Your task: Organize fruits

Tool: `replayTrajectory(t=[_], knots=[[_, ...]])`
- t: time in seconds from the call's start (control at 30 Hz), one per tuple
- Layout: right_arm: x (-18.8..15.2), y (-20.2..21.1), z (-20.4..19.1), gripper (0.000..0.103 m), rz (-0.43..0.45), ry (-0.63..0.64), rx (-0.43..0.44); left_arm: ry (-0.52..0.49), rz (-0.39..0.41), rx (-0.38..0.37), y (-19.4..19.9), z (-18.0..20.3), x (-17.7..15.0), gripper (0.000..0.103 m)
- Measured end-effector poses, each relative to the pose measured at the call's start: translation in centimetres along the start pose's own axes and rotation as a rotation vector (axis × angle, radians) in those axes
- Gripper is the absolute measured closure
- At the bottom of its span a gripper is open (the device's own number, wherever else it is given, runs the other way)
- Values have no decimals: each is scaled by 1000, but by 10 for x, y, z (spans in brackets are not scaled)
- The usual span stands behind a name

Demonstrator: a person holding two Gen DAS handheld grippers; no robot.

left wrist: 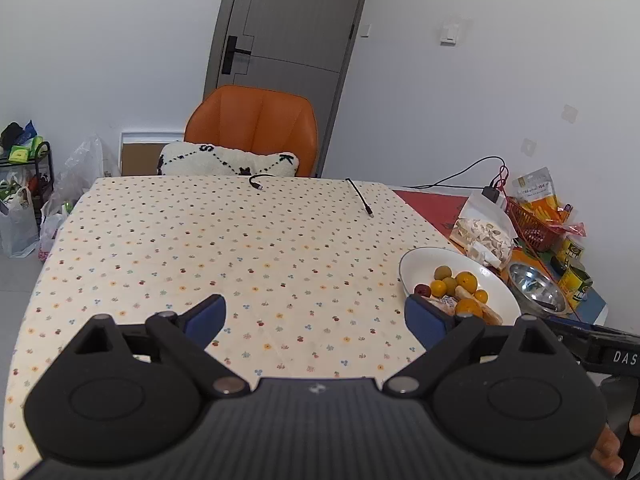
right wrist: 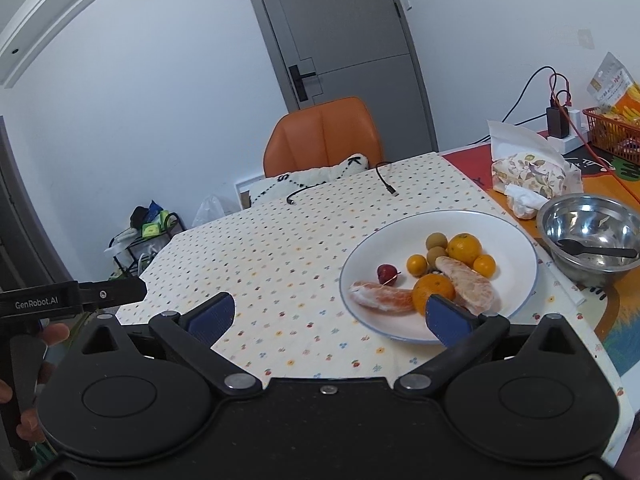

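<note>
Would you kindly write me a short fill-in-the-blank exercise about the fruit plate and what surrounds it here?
1. All the fruit lies on a white ____ near the right gripper.
2. The single small cherry on the plate is ____ in colour.
3. The steel bowl beside the plate holds a black ____.
4. The left gripper hovers over the tablecloth with jaws ____.

Missing words: plate; red; spoon; open

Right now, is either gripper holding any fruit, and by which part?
Nothing is held. The left gripper and right gripper are both open, and the fruit still lies on the plate.
</note>
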State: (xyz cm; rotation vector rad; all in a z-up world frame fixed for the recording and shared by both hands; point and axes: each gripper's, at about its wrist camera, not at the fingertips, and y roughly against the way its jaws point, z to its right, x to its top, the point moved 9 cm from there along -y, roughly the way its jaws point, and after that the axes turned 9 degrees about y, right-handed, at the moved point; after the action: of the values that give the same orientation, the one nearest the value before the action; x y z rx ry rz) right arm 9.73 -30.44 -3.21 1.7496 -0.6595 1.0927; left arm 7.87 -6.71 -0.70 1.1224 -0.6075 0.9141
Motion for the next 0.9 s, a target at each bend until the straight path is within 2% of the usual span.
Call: replayTrajectory(t=[0.2, 0.7, 0.9], knots=[[-1, 13, -10, 0, 5, 19, 2, -2, 22, 8, 19, -2, -2, 0], [-4, 44, -34, 0, 5, 61, 30, -29, 52, 47, 59, -8, -12, 0], [-7, 49, -44, 0, -14, 72, 52, -45, 31, 80, 68, -12, -19, 0]])
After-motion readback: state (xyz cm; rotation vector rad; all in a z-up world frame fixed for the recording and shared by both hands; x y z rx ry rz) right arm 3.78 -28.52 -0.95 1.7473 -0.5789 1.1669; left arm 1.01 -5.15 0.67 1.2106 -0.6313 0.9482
